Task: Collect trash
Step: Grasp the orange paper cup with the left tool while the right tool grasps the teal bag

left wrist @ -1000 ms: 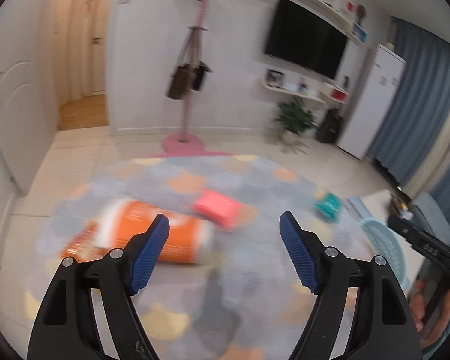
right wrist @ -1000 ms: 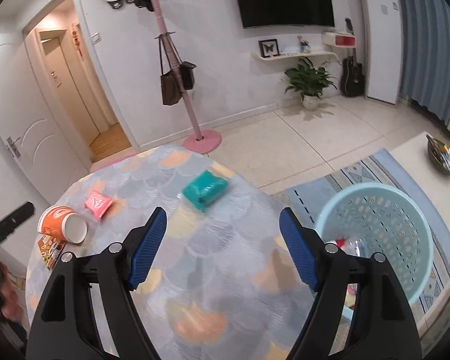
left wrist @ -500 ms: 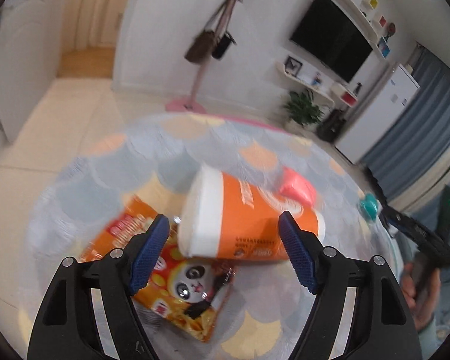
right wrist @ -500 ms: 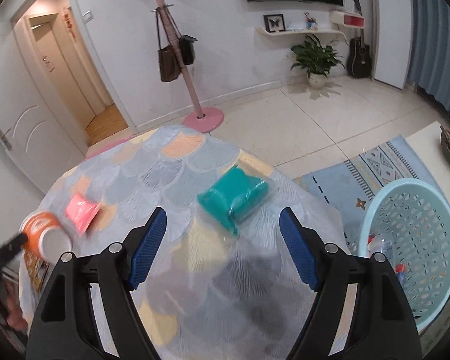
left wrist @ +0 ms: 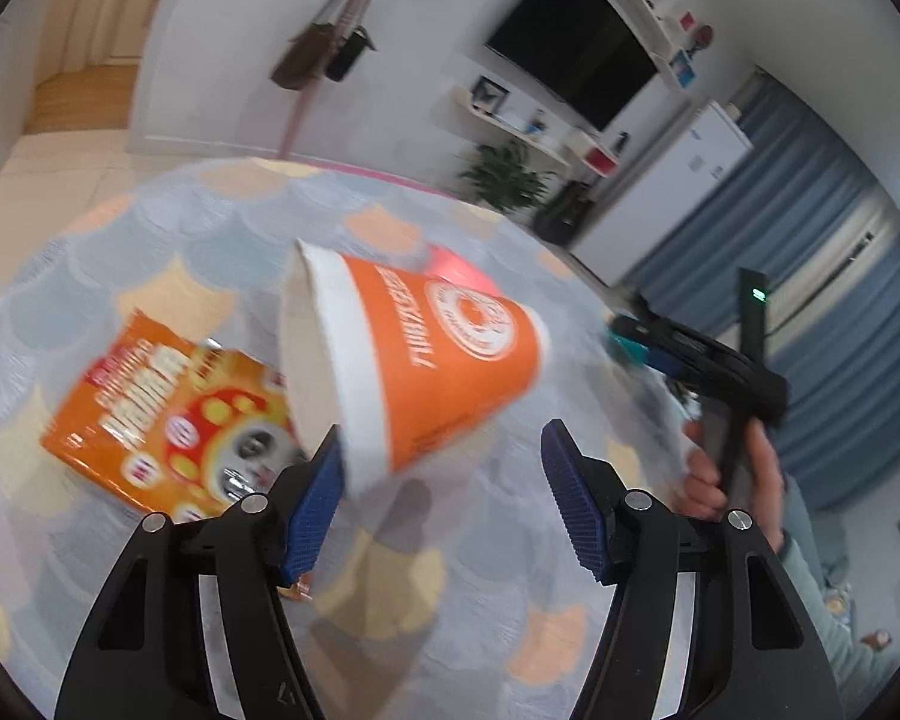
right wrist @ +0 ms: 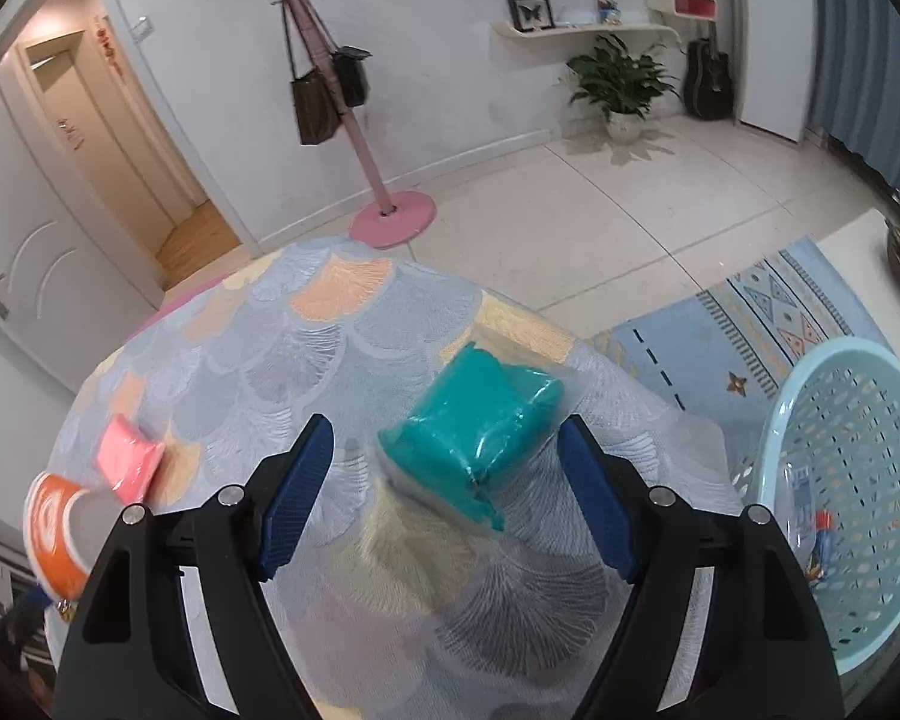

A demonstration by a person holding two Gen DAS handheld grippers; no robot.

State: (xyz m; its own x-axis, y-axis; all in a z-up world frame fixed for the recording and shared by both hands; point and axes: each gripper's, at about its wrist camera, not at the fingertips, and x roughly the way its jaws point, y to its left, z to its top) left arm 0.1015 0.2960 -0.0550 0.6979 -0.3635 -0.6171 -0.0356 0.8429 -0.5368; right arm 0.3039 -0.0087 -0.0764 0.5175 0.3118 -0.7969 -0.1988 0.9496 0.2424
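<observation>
An orange paper cup (left wrist: 438, 354) lies on its side on the round table (left wrist: 222, 222), its mouth to the left, over an orange snack packet (left wrist: 156, 414). My left gripper (left wrist: 444, 456) is closing around the cup's near side; the left pad is at the rim, the right pad stands clear. A pink packet (left wrist: 456, 270) lies behind the cup. My right gripper (right wrist: 446, 438) is open over a teal wrapped packet (right wrist: 474, 438), which lies between its fingers untouched. The cup (right wrist: 48, 522) and pink packet (right wrist: 129, 459) show at the far left.
A light blue plastic basket (right wrist: 858, 480) with some trash in it stands on the floor right of the table, on a patterned rug (right wrist: 750, 324). A pink coat stand (right wrist: 354, 120) with bags rises beyond the table. A hand (left wrist: 726, 474) holds the right gripper.
Both grippers came down and closer to the table. The cup now fills the gap of the left gripper, whose jaws have narrowed. The teal packet now sits between the right fingers.
</observation>
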